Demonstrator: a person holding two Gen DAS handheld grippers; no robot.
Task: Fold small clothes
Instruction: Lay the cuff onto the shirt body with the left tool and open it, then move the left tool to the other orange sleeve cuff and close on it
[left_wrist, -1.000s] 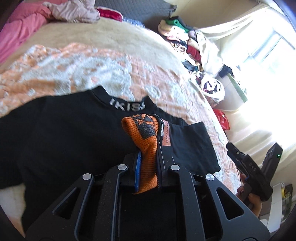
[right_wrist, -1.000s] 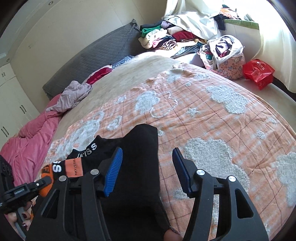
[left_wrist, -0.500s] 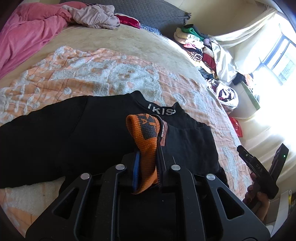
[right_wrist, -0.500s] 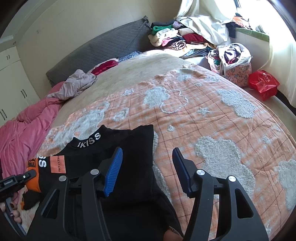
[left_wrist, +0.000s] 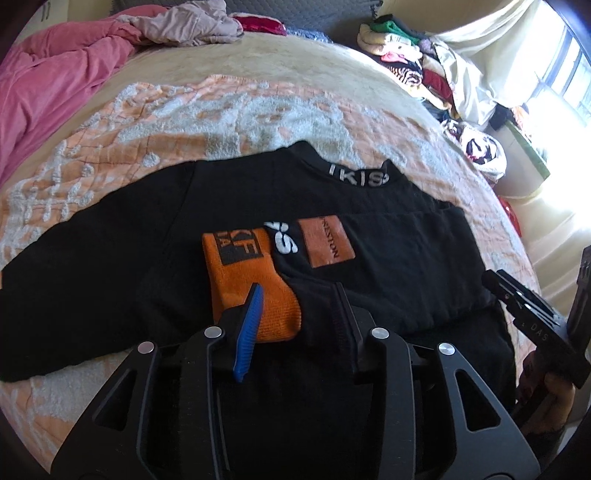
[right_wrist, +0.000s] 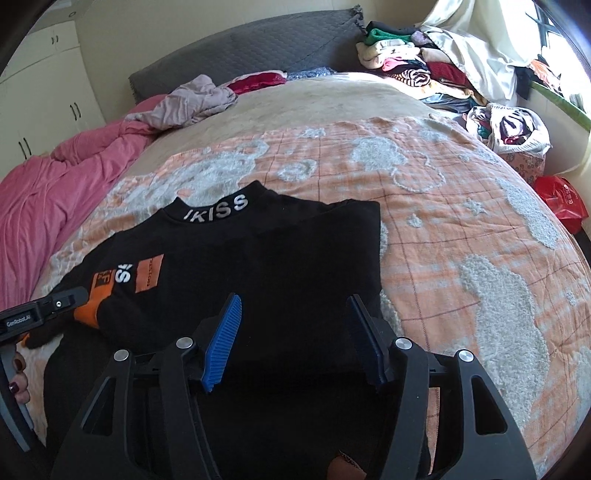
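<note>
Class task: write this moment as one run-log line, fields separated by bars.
left claw: opening, orange cuff between | right claw: open, empty | black top: sleeve laid across body

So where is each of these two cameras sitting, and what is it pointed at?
Left wrist: rides the left gripper, angled down at the black top and its orange cuff lying between the opening jaws; the right gripper and its hand show at right.
Right wrist: rides the right gripper, open over the top's folded side; the left gripper shows at left.
Shared: the top, the orange blanket and the clothes pile.
</note>
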